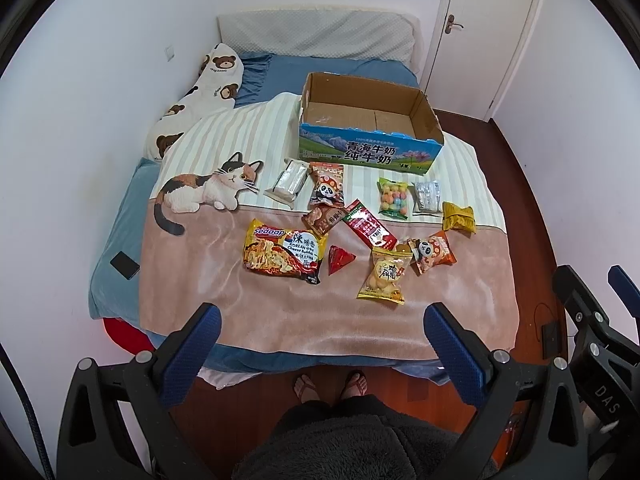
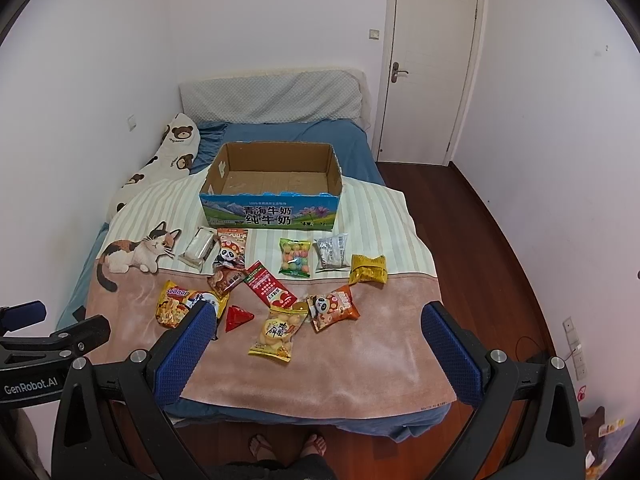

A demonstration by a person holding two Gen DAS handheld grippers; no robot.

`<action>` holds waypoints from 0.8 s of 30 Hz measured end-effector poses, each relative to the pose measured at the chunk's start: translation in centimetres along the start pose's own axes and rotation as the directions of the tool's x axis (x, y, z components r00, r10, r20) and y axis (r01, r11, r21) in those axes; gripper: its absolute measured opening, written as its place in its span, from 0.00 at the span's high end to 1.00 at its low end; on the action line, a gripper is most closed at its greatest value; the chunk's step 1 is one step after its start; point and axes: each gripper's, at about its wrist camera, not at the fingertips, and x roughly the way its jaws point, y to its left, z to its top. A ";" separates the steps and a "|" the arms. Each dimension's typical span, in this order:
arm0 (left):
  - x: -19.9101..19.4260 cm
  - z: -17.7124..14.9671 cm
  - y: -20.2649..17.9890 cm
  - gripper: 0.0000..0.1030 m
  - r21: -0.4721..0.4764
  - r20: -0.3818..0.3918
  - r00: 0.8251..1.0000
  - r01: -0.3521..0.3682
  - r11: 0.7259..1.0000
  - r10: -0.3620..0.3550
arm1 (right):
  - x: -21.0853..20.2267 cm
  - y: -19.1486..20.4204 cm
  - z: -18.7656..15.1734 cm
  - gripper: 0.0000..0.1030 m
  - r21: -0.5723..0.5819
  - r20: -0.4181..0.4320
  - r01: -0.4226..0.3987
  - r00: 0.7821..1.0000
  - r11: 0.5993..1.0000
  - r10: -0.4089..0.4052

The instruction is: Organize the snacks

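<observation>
Several snack packets lie scattered on the blanket [image 1: 280, 312] of a bed. Among them are a yellow noodle pack [image 1: 283, 255], a red triangular packet [image 1: 339, 260], a yellow biscuit bag [image 1: 383, 276], an orange panda bag [image 1: 432, 252] and a bag of coloured balls [image 1: 393, 198]. Behind them stands an empty open cardboard milk box [image 1: 370, 152], also seen in the right wrist view [image 2: 272, 208]. My left gripper [image 1: 322, 326] hangs open above the bed's foot edge, holding nothing. My right gripper [image 2: 318, 326] is open too, near the biscuit bag [image 2: 276, 334].
A black phone [image 1: 125, 265] lies on the blue sheet at the left. A bear-print pillow [image 1: 200, 100] leans along the left wall. A person's feet in sandals [image 1: 330, 384] stand on the wooden floor at the bed's foot. A white door [image 2: 428, 68] is shut at the back right.
</observation>
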 end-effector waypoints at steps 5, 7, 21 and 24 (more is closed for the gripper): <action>0.0 0.3 0.0 0.00 0.000 0.000 1.000 0.000 1.000 0.000 | 0.1 -0.1 0.1 0.00 0.004 -0.001 -0.005 1.000 1.000 0.005; -0.1 0.3 0.1 0.00 -0.001 -0.001 1.000 0.000 1.000 0.000 | 0.3 -0.1 0.3 0.00 0.010 -0.008 -0.015 1.000 1.000 0.015; 8.3 2.6 2.3 0.00 -0.109 -0.098 0.992 -0.095 0.990 0.085 | 9.0 -1.7 0.4 0.00 0.056 -0.156 -0.070 0.985 0.996 0.078; 12.1 3.4 3.3 0.00 -0.126 -0.160 0.980 -0.135 0.983 0.114 | 13.4 -2.0 0.1 0.00 0.061 -0.214 -0.075 0.973 0.995 0.087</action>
